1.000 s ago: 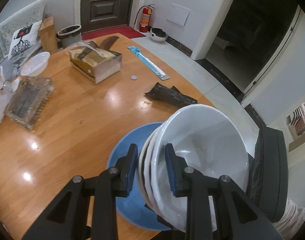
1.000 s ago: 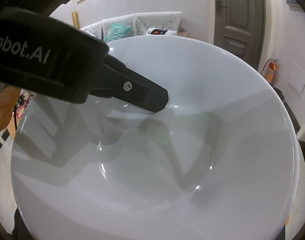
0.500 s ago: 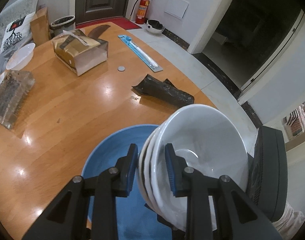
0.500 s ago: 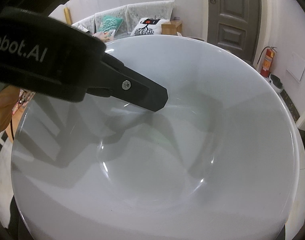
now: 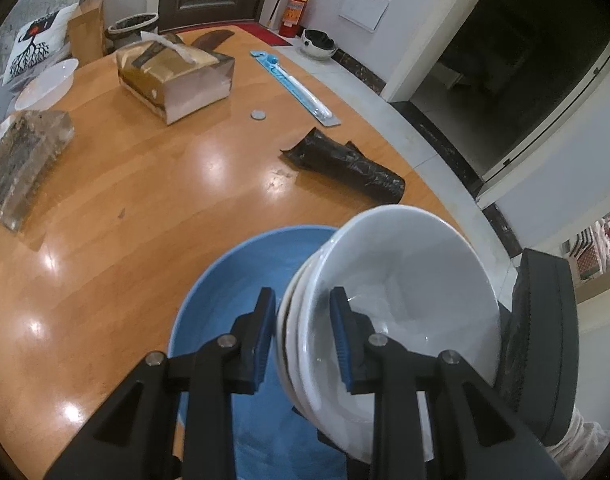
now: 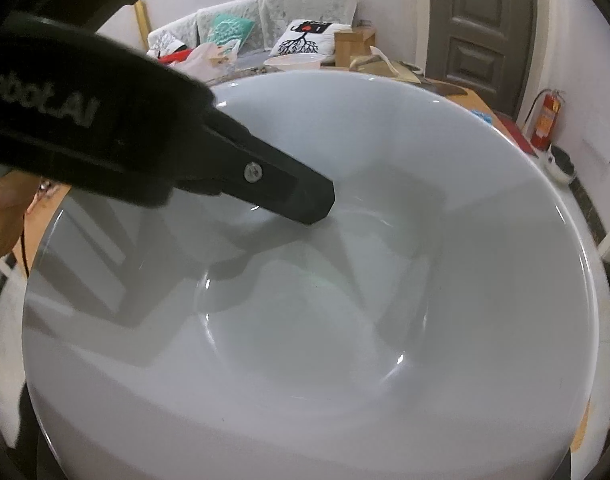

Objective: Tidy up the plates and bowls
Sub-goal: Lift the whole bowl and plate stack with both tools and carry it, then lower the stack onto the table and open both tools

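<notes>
My left gripper (image 5: 301, 334) is shut on the rims of a tilted stack of white bowls (image 5: 401, 292), held above a blue plate (image 5: 233, 292) on the wooden table (image 5: 145, 208). In the right wrist view the top white bowl (image 6: 345, 320) fills the frame, and the left gripper's black finger (image 6: 281, 192) reaches into it from the left. My right gripper's own fingers are hidden behind the bowl; its black body (image 5: 537, 340) shows at the right of the left wrist view. Another white bowl (image 5: 45, 84) sits at the far left of the table.
On the table lie a gold tissue box (image 5: 173, 72), a clear box of dark contents (image 5: 21, 160), a black wrapped roll (image 5: 345, 164), a blue packaged strip (image 5: 293, 84) and a coin (image 5: 258, 115). The table edge curves past at right, over tiled floor.
The left gripper with the bowl stack has moved forward over the table. The blue plate now lies further under the stack and the table objects appear closer.
</notes>
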`<state>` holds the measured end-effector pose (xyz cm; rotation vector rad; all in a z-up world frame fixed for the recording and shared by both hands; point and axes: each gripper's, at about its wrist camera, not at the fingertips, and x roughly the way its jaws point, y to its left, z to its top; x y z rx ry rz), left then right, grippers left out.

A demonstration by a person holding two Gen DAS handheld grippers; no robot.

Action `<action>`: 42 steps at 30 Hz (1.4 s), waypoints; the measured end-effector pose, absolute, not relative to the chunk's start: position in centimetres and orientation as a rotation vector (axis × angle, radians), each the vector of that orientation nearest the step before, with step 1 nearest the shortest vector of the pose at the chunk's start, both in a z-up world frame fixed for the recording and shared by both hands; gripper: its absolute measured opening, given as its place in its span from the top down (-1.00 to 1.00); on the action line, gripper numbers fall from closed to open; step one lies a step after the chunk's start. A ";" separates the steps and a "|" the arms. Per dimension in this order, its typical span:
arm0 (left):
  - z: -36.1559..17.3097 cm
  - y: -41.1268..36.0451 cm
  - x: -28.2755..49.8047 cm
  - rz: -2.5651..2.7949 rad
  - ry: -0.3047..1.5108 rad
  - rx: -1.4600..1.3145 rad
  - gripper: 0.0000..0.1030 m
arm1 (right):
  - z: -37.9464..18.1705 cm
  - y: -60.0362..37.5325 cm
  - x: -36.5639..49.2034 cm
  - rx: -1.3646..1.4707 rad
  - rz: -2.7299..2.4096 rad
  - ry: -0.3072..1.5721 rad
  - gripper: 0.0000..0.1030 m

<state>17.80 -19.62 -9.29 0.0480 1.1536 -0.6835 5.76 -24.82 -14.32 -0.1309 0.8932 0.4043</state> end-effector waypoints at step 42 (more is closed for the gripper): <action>-7.7 -18.6 16.6 -0.610 1.116 0.086 -0.38 | -14.3 -26.8 7.2 -0.143 0.415 0.913 -0.98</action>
